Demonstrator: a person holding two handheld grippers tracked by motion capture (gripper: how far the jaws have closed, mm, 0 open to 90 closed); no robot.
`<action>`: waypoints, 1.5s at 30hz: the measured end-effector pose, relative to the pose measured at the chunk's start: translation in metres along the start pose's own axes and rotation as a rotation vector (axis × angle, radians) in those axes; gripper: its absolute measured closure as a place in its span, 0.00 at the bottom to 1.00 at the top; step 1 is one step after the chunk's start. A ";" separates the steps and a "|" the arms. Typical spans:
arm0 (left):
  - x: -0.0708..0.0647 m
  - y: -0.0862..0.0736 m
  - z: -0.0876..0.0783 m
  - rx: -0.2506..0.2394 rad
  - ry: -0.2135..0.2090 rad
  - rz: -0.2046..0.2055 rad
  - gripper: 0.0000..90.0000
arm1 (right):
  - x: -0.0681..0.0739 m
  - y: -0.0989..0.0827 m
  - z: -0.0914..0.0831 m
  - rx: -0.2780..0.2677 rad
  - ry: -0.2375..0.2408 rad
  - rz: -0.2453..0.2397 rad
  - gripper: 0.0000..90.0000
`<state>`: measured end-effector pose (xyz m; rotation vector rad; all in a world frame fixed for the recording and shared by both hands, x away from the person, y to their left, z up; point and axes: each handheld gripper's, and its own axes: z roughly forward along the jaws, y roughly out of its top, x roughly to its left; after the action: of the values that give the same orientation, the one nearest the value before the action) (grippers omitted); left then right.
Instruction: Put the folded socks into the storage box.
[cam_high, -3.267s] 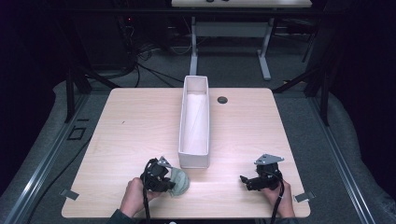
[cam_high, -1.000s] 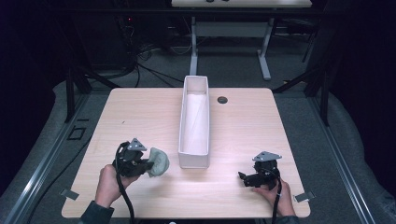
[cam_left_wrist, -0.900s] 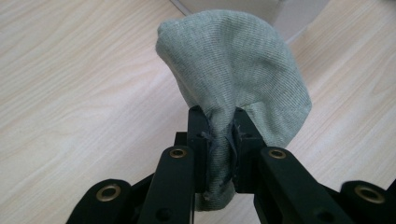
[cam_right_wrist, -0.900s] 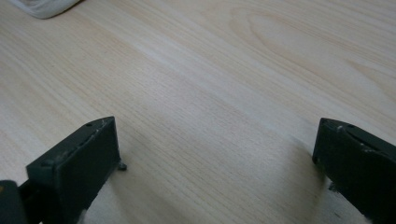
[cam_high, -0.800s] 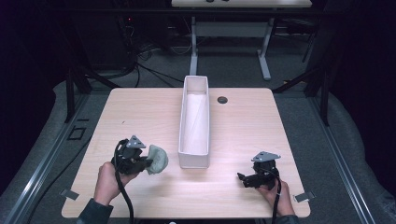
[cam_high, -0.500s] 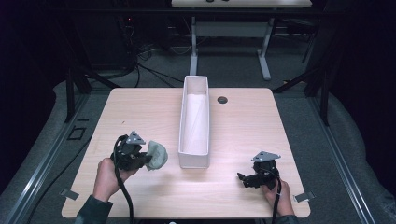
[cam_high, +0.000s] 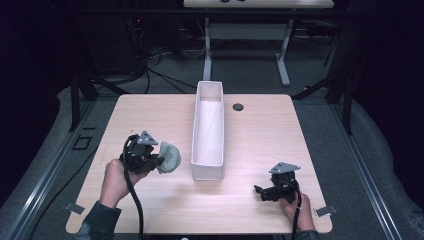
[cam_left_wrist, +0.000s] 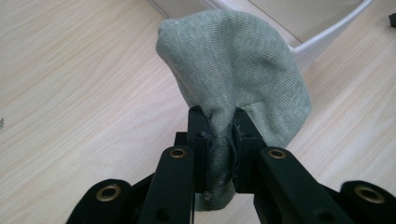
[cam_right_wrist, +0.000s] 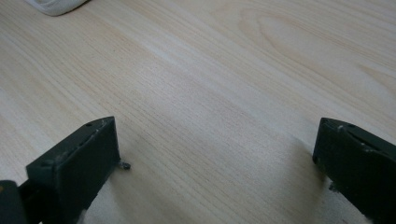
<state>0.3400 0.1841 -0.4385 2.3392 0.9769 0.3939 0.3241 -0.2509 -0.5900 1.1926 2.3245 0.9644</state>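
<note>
Now the left tongs (cam_high: 159, 161), clamped on the sock (cam_left_wrist: 233, 70), have lifted it off the table (cam_high: 260, 215) and nearer the bin (cam_high: 208, 172) by the near-left corner, ready to drop in, while the right tongs (cam_right_wrist: 215, 163) rest open near the near-right corner.

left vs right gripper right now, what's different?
Jaws: the left gripper is shut on the grey-green cloth; the right gripper stands wide open with nothing between its jaws.
Place: the left gripper sits left of the white bin, beside its near end; the right gripper sits near the table's front right corner, low over bare wood.
Shared: both are black, hand-held, and trail a cable.
</note>
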 end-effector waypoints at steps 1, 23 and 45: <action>0.000 0.001 -0.001 -0.005 0.003 -0.001 0.90 | 0.000 0.000 0.000 0.000 0.000 0.001 0.00; 0.004 0.035 -0.025 -0.044 0.031 0.044 0.90 | 0.000 0.000 0.000 0.000 0.000 0.001 0.00; -0.007 0.076 -0.026 -0.058 0.029 0.107 0.90 | 0.000 0.000 0.000 0.001 0.003 -0.003 0.00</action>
<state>0.3656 0.1459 -0.3725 2.3456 0.8444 0.4928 0.3242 -0.2512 -0.5900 1.1880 2.3286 0.9641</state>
